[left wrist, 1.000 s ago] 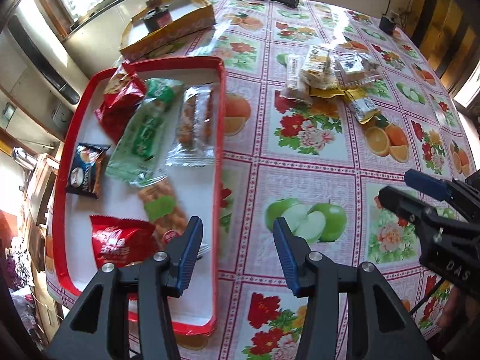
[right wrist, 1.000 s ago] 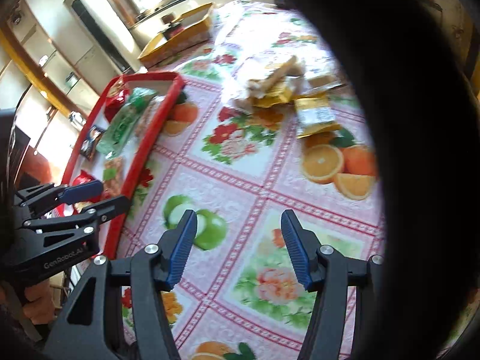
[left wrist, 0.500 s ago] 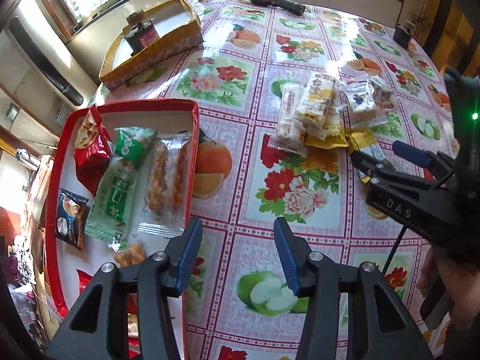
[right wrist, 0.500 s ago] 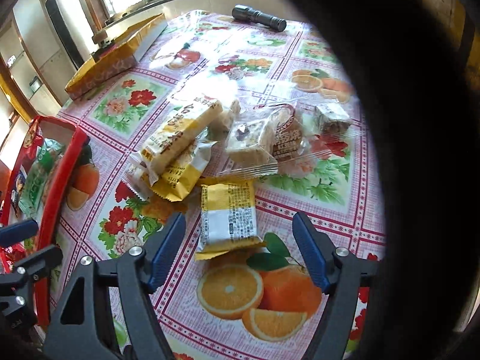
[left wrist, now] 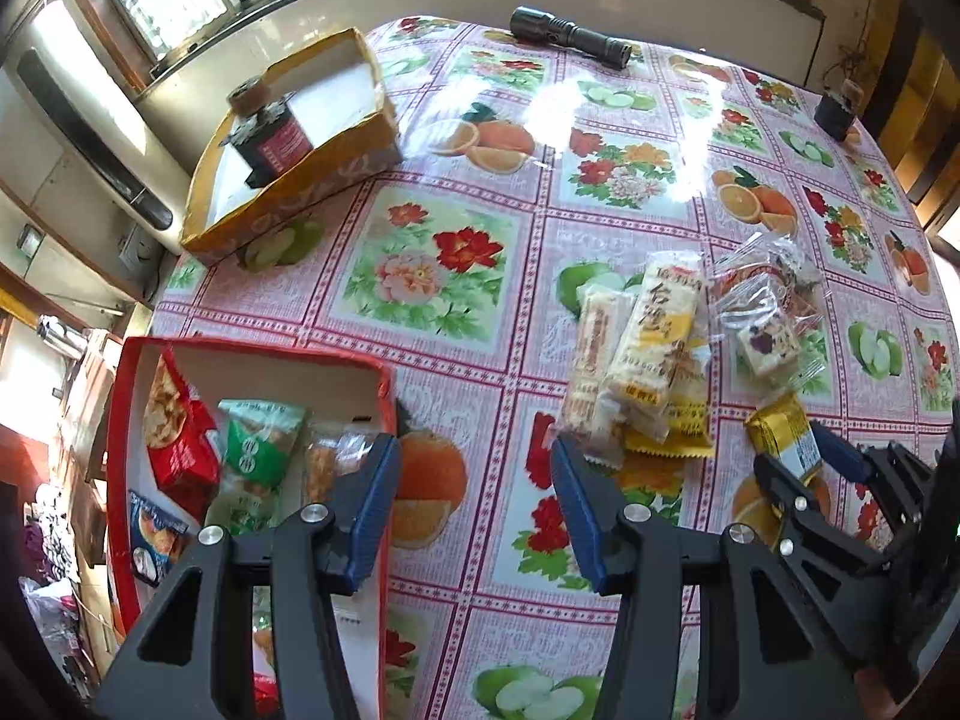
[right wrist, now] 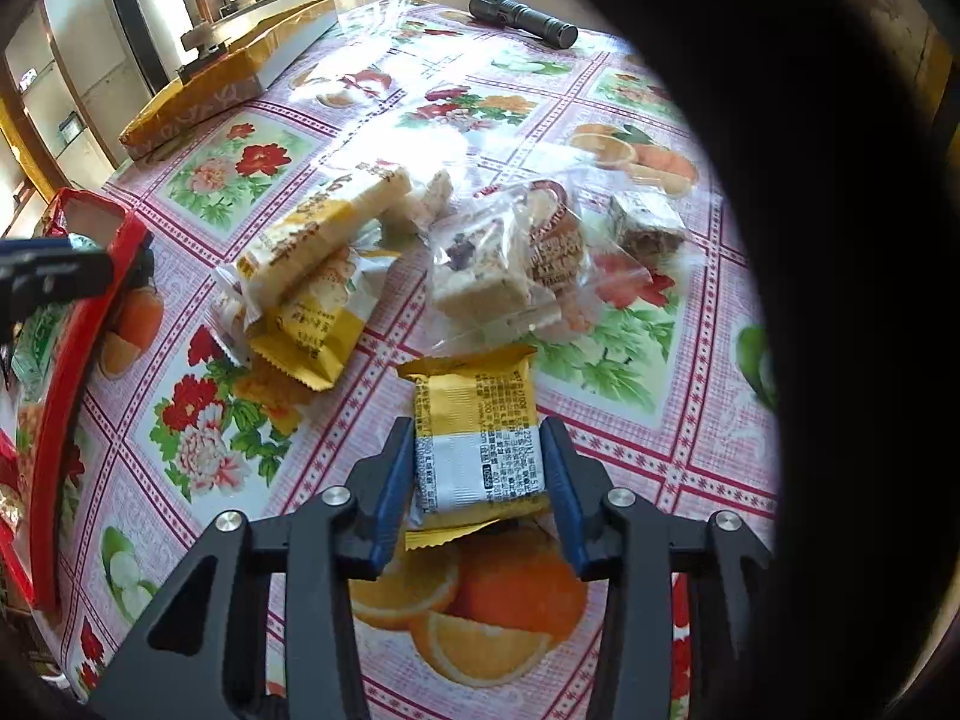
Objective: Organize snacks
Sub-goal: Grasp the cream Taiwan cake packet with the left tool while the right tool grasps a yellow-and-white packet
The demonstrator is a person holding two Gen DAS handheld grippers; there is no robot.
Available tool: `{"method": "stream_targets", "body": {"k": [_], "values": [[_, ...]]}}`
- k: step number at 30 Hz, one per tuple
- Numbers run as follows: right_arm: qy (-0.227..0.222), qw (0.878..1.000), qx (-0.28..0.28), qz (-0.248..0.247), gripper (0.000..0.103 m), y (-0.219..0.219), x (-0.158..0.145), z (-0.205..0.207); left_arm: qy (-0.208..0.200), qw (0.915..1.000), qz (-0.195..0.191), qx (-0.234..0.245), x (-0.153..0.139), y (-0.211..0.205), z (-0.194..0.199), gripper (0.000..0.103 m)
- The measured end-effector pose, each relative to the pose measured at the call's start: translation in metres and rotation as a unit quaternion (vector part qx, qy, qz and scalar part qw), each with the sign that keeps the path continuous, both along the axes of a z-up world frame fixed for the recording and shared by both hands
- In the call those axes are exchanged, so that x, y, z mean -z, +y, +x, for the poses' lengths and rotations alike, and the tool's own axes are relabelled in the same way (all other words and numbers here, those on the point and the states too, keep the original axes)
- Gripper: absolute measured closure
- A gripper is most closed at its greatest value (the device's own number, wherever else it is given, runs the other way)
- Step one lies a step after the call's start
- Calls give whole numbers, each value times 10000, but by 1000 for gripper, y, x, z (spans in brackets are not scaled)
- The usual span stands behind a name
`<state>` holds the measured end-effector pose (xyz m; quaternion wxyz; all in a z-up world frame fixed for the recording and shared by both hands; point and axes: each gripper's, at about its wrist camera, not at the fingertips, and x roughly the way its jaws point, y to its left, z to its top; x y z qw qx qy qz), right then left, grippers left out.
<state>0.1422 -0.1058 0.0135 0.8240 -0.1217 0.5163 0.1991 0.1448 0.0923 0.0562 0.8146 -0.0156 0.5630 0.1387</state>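
The right gripper [right wrist: 478, 468] clasps the yellow snack packet [right wrist: 477, 429], 6 o'clock of the snack pile [right wrist: 384, 264]. The left gripper [left wrist: 474, 498] gapes wide, empty, hiding part of the red tray [left wrist: 129, 360].

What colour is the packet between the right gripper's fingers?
Yellow with a white band, clearest in the right wrist view: packet, right gripper.

Yellow-and-white snack packet [right wrist: 479, 438]: flat on the cloth, lower centre of right view. Loose packets [left wrist: 648, 348]: overlapping heap, centre right of left view. Red tray [left wrist: 129, 360]: lower left, holding several packets.
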Motion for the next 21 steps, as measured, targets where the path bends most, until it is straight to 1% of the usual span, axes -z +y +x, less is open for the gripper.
{"method": "stream_targets", "body": {"k": [3, 5, 7, 9, 11, 13, 16, 18, 19, 20, 21], "values": [[-31, 10000, 63, -69, 60, -20, -2, -11, -51, 9991, -180, 393, -1, -15, 28, 51], [-48, 9999, 97, -109, 60, -31, -2, -17, 76, 9969, -310, 718, 2, -27, 48, 51], [-33, 9998, 158, -71, 60, -39, -3, -21, 234, 9943, -354, 976, 8, -39, 65, 51], [-4, 9998, 209, -17, 60, -44, -4, -21, 386, 9914, -285, 1216, 15, -51, 78, 51], [24, 9997, 238, 45, 60, -47, -5, -22, 414, 9899, -61, 1355, 18, -60, 85, 51], [35, 9997, 229, 47, 60, -47, -5, -22, 547, 9873, 93, 1486, 26, -67, 90, 51], [52, 9998, 211, 48, 59, -46, -5, -20, 781, 9837, 35, 1619, 39, -70, 92, 51], [62, 9997, 223, 94, 59, -47, -5, -20, 787, 9835, 82, 1625, 44, -72, 93, 51], [69, 9997, 223, 99, 59, -46, -5, -19, 776, 9842, 81, 1588, 46, -72, 93, 53], [72, 9997, 218, 96, 59, -46, -5, -18, 768, 9849, 30, 1551, 47, -70, 94, 57], [69, 9997, 202, 84, 59, -46, -5, -18, 784, 9853, -49, 1517, 49, -68, 94, 70]]}}
